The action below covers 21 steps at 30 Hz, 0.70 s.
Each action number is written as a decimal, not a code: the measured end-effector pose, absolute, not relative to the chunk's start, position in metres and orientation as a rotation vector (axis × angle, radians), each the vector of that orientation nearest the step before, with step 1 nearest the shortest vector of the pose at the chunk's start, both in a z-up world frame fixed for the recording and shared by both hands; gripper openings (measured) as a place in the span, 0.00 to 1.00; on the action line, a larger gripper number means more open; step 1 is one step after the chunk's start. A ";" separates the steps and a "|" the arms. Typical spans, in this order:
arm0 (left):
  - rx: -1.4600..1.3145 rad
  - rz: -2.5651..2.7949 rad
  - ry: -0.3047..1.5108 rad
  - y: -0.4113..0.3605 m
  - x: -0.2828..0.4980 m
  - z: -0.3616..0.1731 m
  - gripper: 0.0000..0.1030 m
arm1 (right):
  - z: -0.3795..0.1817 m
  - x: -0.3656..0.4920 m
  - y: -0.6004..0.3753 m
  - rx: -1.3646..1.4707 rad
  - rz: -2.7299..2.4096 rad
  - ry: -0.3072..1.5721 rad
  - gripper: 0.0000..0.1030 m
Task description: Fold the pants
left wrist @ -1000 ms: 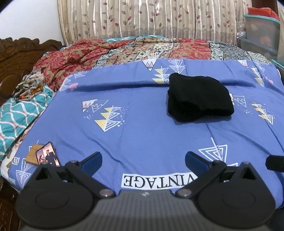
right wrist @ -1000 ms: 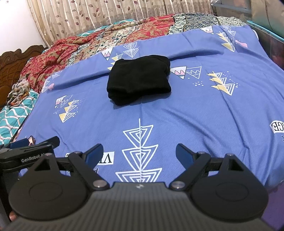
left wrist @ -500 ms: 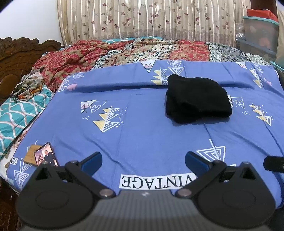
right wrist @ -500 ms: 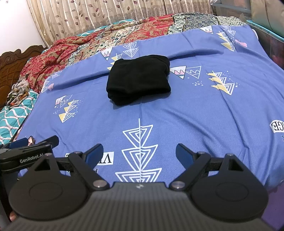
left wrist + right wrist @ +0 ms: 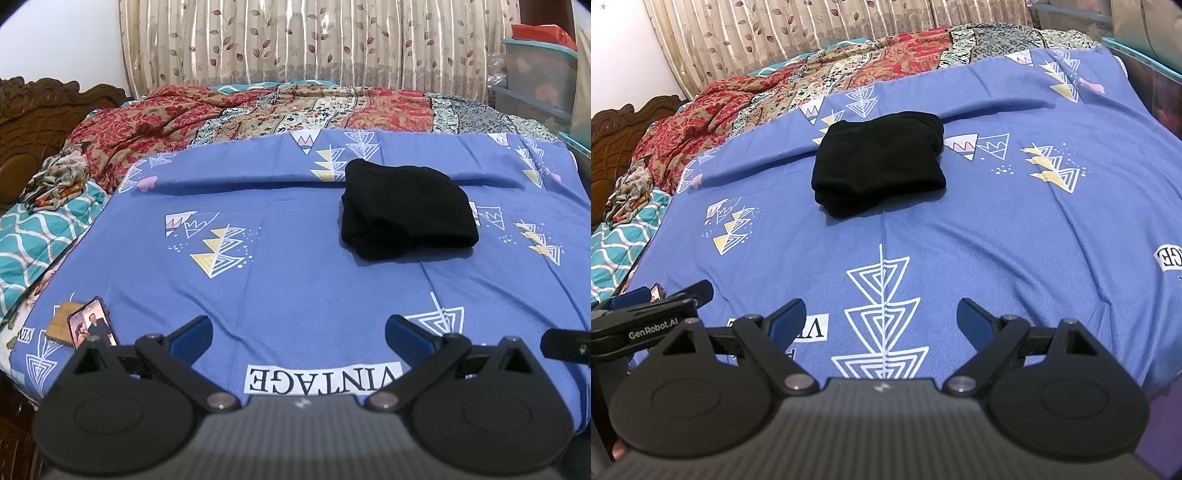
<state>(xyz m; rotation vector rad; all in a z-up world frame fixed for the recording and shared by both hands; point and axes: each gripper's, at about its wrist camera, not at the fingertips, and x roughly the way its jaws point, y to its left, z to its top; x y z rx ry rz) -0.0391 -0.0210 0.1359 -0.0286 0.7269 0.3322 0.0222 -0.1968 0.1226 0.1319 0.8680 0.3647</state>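
I see black pants (image 5: 408,214) folded on the blue sheet (image 5: 295,288), left gripper (image 5: 299,334) and right gripper (image 5: 881,319) both spread wide, empty, well short of the pants.

Soft even light, fisheye-warped edges

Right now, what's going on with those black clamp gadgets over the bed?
A person holds a two-finger gripper in each hand to fold pants. The black pants lie as a compact folded bundle on the blue bedsheet. The left gripper and the right gripper are both open, hovering near the bed's front edge, well short of the bundle and touching nothing. A phone lies at the sheet's left corner.
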 end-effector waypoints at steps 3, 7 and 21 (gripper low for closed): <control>-0.024 0.332 0.726 -0.022 -0.039 0.136 1.00 | 0.122 0.022 -0.197 0.132 0.366 0.870 0.88; -0.024 0.328 0.734 -0.022 -0.039 0.134 1.00 | 0.121 0.022 -0.196 0.134 0.364 0.872 0.88; -0.031 0.328 0.736 -0.021 -0.039 0.133 1.00 | 0.120 0.019 -0.193 0.132 0.363 0.874 0.88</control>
